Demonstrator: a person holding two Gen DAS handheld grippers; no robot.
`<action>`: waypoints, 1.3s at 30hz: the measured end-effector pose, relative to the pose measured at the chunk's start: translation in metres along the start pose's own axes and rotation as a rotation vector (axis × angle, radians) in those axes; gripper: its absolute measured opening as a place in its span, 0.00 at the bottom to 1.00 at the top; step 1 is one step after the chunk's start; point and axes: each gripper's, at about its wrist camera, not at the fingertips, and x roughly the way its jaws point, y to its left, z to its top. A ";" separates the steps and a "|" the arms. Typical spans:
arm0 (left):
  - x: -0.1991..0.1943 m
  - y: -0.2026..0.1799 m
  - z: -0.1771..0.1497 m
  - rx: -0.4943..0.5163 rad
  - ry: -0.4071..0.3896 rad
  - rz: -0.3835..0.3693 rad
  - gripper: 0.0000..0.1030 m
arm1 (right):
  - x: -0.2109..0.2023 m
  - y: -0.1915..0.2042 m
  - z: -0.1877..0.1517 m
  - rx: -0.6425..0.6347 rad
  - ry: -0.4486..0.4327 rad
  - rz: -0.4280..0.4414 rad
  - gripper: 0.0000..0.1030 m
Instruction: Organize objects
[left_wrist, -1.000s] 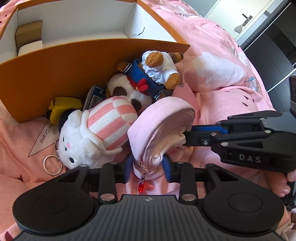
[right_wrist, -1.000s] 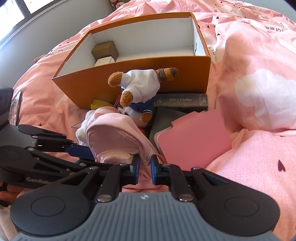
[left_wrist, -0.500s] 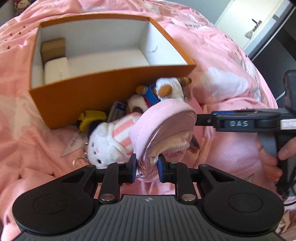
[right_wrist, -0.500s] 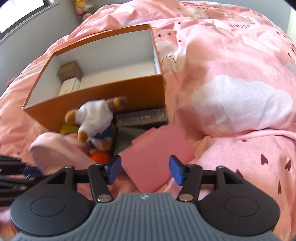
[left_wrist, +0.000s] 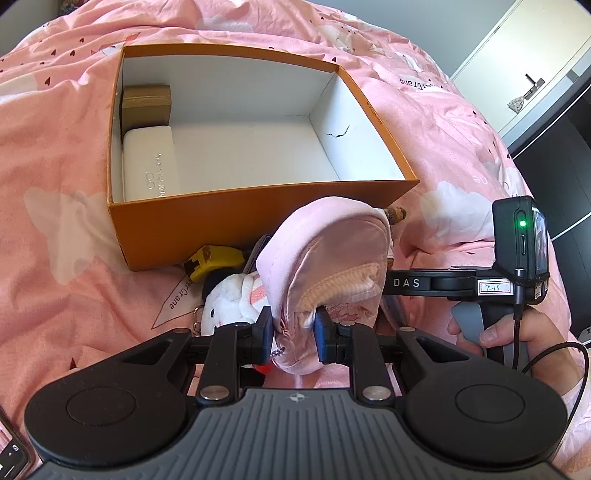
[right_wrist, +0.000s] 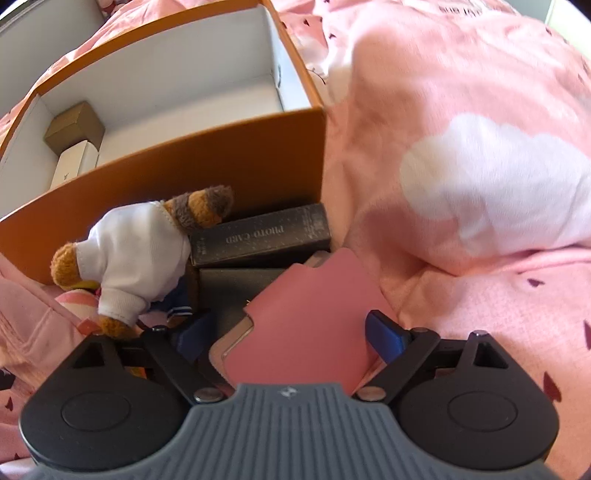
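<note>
Left gripper (left_wrist: 293, 332) clamped on a pink pouch (left_wrist: 325, 258) near an orange box (left_wrist: 258, 218) on a pink bedspread (left_wrist: 55, 177); right gripper (right_wrist: 280, 343) spread wide.

The pouch is pinched at its near lower edge between the left gripper's blue pads, standing up from them and hiding part of the toys just beyond; it sits in front of the box's near wall. In the box, at its left end, lie a white case (left_wrist: 151, 162) with small unreadable print and a brown carton (left_wrist: 146, 104). The right gripper's body reads "DAS", with a handwritten tag too small to read. Its jaws are parted, holding nothing, straddling the near end of a pink folder (right_wrist: 314, 317). Beyond that lies a dark box (right_wrist: 262, 234) lettered "PHOTO CARD", with a bear in a white shirt (right_wrist: 136, 254) just left of it. The bedspread print reads "Crane".
</note>
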 end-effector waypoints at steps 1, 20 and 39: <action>0.000 0.000 0.000 0.000 -0.001 -0.002 0.24 | -0.001 -0.005 0.000 0.011 0.005 0.009 0.83; 0.000 0.001 -0.005 -0.005 -0.007 -0.014 0.24 | -0.026 -0.065 0.010 0.096 0.074 0.034 0.31; -0.070 0.006 0.032 0.067 -0.085 -0.117 0.23 | -0.159 -0.031 0.026 -0.127 -0.271 0.213 0.23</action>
